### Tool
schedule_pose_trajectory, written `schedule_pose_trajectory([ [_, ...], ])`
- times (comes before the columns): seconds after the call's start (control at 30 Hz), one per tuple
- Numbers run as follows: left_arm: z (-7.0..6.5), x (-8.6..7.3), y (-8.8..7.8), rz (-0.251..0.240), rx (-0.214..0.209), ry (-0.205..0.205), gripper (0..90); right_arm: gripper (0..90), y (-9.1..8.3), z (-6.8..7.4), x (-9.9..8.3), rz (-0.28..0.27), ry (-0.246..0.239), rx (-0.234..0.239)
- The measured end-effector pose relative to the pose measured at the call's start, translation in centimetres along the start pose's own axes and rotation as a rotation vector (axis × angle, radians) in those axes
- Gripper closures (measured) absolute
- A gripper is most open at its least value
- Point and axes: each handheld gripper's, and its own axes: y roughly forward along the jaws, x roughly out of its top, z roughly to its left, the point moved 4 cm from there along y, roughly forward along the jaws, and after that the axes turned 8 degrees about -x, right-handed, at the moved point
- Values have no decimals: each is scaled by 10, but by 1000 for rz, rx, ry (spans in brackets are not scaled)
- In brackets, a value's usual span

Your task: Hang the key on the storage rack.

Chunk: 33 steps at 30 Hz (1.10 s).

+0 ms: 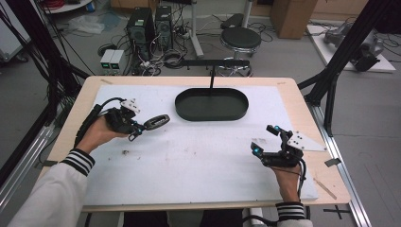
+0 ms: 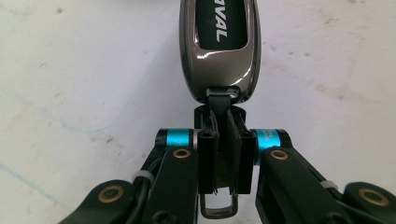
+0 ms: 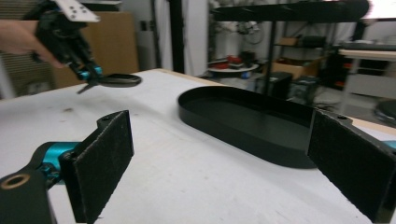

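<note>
Left gripper view: the left gripper (image 2: 219,154) is clenched on the strap loop at the near end of a car key fob (image 2: 219,46). Both pads press the loop from either side, and a metal ring hangs below the jaws. The car key fob has a glossy dark-grey shell with a black inset bearing white lettering, and it extends straight ahead of the jaws over the white mat (image 2: 70,70).

High view: the left gripper (image 1: 135,127) is at the left part of the worktop (image 1: 293,85), with the car key fob (image 1: 156,122) projecting from it toward the centre, near the left end of the black oval tray (image 1: 212,104) but apart from it. Whether the car key fob touches the white mat (image 1: 198,156) cannot be told from this view.

Right gripper view: the car key fob (image 3: 116,80) is level and clear of the mat surface, held out from the left gripper (image 3: 88,74).

The right gripper (image 1: 265,139) is released, with its jaws standing wide and nothing between the pads (image 3: 100,163). It is at the right part of the worktop, well apart from the fob. The black oval tray (image 3: 247,116) lies ahead of it.
</note>
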Motion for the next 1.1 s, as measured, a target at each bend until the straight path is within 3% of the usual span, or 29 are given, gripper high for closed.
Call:
schedule_pose_trajectory([
  [0.17, -13, 11, 0, -21, -41, 43, 837, 66, 8, 5, 13, 15, -13, 66],
  [0.3, -31, 28, -1, -40, -82, 109, 837, 66, 17, 11, 33, 24, -37, 124],
  [0.43, -43, 41, -2, -50, -119, 148, 837, 66, 25, 18, 45, 64, -64, 169],
  [0.57, -49, 46, 0, -61, -144, 169, 837, 66, 33, 24, 53, 94, -104, 215],
  [0.67, -55, 50, 4, -54, -159, 187, 837, 66, 43, 34, 62, 142, -168, 269],
  [0.8, -62, 57, 9, -59, -179, 202, 837, 65, 53, 42, 67, 168, -199, 315],
  [0.83, -65, 62, 10, -53, -183, 222, 837, 65, 59, 47, 70, 185, -218, 349],
  [1.1, -79, 79, 11, -61, -227, 256, 837, 65, 82, 64, 83, 244, -288, 479],
])
